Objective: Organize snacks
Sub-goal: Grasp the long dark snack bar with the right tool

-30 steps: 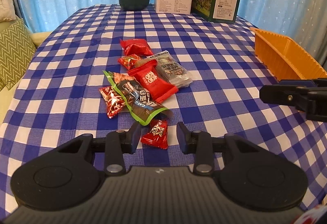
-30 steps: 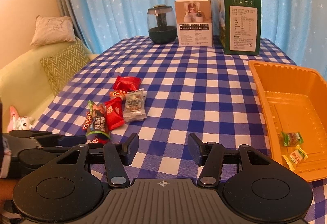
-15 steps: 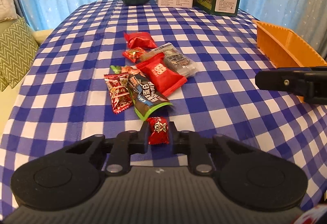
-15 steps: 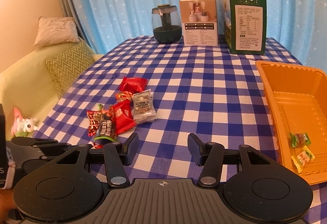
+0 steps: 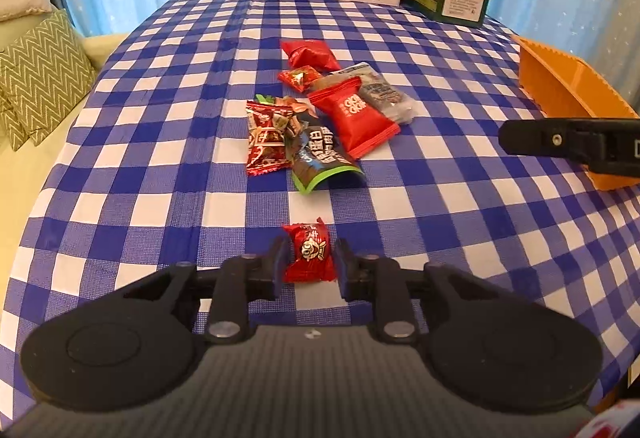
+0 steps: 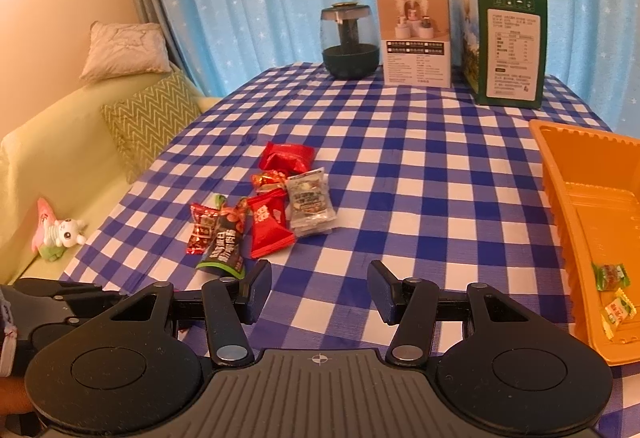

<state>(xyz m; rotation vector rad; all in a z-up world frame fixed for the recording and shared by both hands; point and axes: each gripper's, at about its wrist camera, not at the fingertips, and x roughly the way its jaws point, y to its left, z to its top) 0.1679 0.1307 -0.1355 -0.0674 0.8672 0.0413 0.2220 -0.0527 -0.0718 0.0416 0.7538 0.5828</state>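
Since a second ago your left tongs (image 5: 309, 263) clamped the red candy (image 5: 308, 253), pulling it off the snack pile (image 5: 324, 122); jaws just eased slightly. Right tongs (image 6: 319, 292) gape empty.

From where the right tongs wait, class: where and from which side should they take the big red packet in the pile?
Grip the big red packet across its puffy middle, coming from above: it lies flat, its near end is clear, and neighbours crowd both long sides.

Your left gripper (image 5: 309, 265) pinches a small red candy (image 5: 308, 253), lifted over the checked tablecloth (image 5: 140, 166). Beyond lies a snack pile (image 5: 320, 122).
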